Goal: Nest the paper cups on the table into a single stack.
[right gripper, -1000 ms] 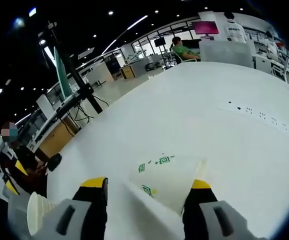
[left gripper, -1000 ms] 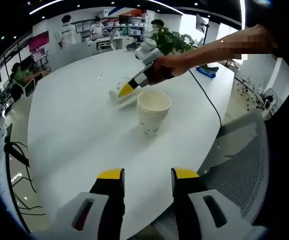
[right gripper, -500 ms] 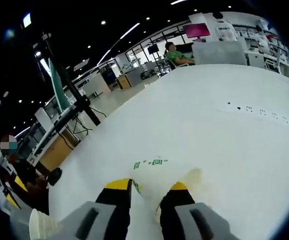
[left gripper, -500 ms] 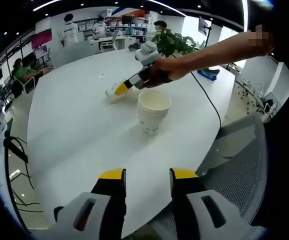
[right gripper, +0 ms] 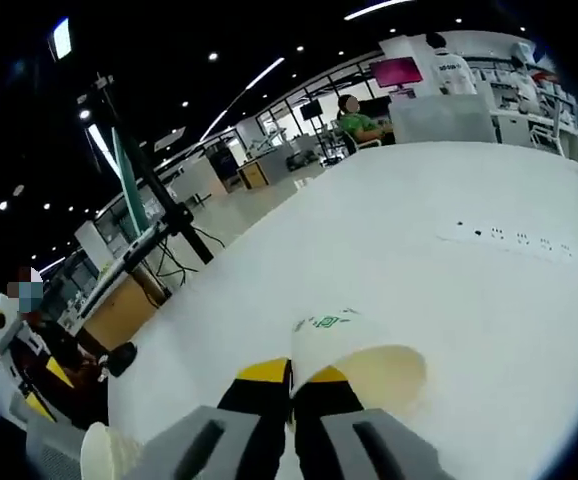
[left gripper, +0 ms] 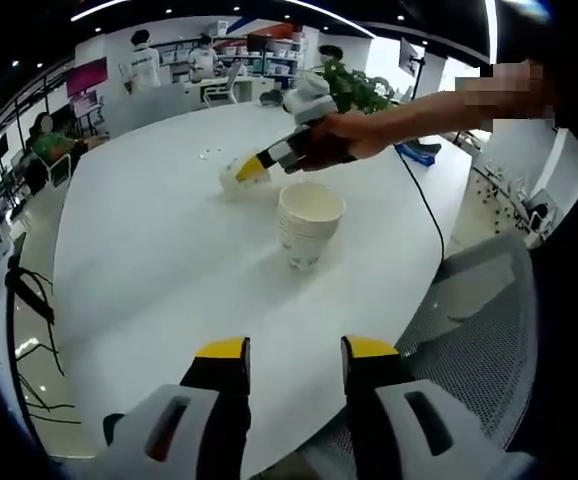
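In the left gripper view a stack of white paper cups point(left gripper: 309, 222) stands upright on the white table point(left gripper: 149, 250). Beyond it the right gripper point(left gripper: 252, 172), held by a person's hand, is shut on the rim of a single paper cup point(left gripper: 233, 178) lifted just off the table. In the right gripper view that cup point(right gripper: 354, 352), white with green marks, is pinched by its wall between my right gripper's point(right gripper: 291, 378) yellow-tipped jaws, mouth facing right. The stack point(right gripper: 99, 452) shows at the lower left. My left gripper point(left gripper: 294, 352) hangs open near the table's near edge, holding nothing.
A grey mesh chair point(left gripper: 469, 320) stands at the table's right edge. A black cable point(left gripper: 419, 205) runs across the table's right side, with a potted plant point(left gripper: 354, 85) at the far end. People sit and stand at desks in the background. A tripod point(right gripper: 144, 200) stands left of the table.
My right gripper has shut on the lying cup's rim and raised it off the table, tipping it. The left gripper has stayed put.
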Tool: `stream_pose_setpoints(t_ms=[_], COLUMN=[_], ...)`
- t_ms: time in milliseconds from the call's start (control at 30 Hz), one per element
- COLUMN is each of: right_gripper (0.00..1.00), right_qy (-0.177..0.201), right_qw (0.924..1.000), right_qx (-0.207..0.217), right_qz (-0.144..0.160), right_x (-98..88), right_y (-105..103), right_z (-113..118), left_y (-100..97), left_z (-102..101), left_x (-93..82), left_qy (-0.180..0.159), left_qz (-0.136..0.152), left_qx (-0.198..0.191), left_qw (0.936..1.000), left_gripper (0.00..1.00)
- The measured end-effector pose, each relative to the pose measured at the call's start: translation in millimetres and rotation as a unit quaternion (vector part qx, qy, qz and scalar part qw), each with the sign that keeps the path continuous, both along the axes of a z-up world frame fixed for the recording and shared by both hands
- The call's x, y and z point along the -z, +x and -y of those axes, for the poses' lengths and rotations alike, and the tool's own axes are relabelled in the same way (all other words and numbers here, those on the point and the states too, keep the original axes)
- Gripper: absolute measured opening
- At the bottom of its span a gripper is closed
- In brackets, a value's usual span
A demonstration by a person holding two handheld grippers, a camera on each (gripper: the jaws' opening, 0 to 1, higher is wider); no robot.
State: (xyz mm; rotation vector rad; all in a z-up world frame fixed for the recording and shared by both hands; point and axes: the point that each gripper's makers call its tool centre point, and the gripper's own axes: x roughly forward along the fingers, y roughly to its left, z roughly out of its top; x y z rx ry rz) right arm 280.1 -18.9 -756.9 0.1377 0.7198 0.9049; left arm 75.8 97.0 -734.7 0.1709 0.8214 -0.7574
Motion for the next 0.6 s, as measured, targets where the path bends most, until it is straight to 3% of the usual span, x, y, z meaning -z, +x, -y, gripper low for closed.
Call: stream_pose_setpoints(t_ms=[67,167,600], right_gripper=[0.00,0.00,0.00], right_qy=[-0.004,0.001,-0.021], right_qw=[1.0000,1.0000,0.9995], right_qx=[-0.001,0.007,-0.016], right_qz=[0.004,-0.002,0.019], right_x=[-5.8,-5.6,-16.6], right_y=[-5,11,20], right_z=[4,14,28], left_y=[1.2,5.4,15.4], left_z=[0,-3,-2], left_x=[1.9,4.7,6.2], left_qy=[-0.001,-0.002,-0.008], left_qz=[0.001,0.003,0.015], left_qx=[0.000,-0.004,-0.003], left_qw=[1.0000,1.0000,0.9998], left_gripper=[0.36,0.37,0.38])
